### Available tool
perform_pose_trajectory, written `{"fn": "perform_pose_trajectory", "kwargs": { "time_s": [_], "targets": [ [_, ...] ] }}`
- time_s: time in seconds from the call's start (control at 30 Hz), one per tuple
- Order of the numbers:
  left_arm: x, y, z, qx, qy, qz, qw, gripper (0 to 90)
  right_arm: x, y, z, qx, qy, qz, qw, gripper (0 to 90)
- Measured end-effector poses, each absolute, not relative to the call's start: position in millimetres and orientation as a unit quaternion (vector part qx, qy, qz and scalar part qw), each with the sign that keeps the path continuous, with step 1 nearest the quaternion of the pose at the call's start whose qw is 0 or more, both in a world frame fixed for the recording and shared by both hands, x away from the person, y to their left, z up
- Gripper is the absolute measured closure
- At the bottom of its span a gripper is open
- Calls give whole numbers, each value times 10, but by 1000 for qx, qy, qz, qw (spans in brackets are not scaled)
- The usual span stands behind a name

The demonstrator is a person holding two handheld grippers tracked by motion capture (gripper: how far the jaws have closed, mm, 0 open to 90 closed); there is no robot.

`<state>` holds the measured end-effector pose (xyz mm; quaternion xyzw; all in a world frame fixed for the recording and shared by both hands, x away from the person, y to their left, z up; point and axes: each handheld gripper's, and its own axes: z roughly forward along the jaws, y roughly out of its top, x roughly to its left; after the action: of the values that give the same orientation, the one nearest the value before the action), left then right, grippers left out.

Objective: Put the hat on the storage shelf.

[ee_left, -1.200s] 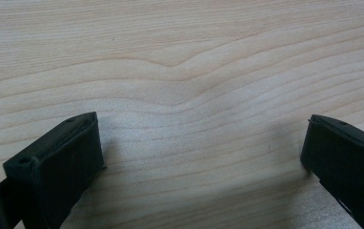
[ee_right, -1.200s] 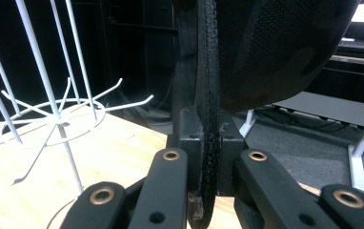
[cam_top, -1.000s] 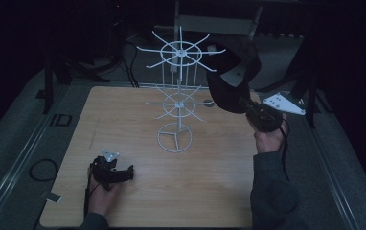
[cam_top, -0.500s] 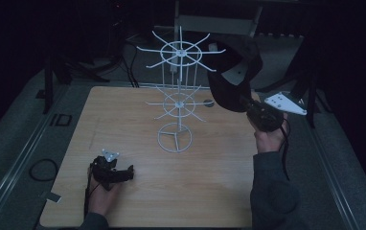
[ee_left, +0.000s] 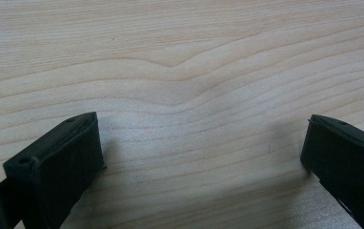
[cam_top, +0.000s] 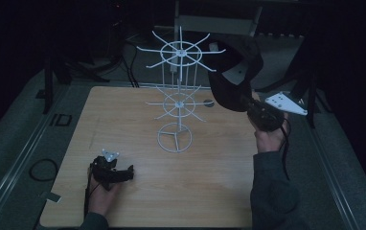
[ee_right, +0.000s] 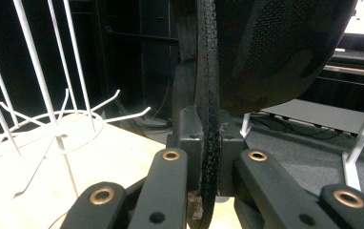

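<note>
Beside the white wire rack point(cam_top: 178, 96) on the table point(cam_top: 219, 191), right gripper point(ee_right: 211, 157) jaws clamped on a black cap point(cam_top: 234, 79) held aloft, left gripper point(cam_top: 110, 173) jaws wide apart, empty, resting near the table's front edge.

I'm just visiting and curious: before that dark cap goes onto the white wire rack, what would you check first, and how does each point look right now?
1. Right gripper clamped on the cap's strap: ok.
2. Cap lifted off the table: ok.
3. Cap near the rack's upper arms: ok.
4. A free arm for hanging: ok.
5. Left gripper open, low over the table, away from the rack: ok.
6. Rack steady: cannot tell.
</note>
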<state>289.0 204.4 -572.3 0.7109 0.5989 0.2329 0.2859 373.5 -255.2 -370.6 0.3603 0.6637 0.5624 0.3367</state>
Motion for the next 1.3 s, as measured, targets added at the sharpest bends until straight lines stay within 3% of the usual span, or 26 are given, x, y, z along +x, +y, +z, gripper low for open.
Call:
{"fn": "perform_pose_trajectory", "kwargs": {
  "time_s": [1.3],
  "targets": [
    [2890, 2047, -5721, 712, 598, 232, 284, 2, 3660, -2518, -3596, 345, 650, 573, 361, 854]
  ]
}}
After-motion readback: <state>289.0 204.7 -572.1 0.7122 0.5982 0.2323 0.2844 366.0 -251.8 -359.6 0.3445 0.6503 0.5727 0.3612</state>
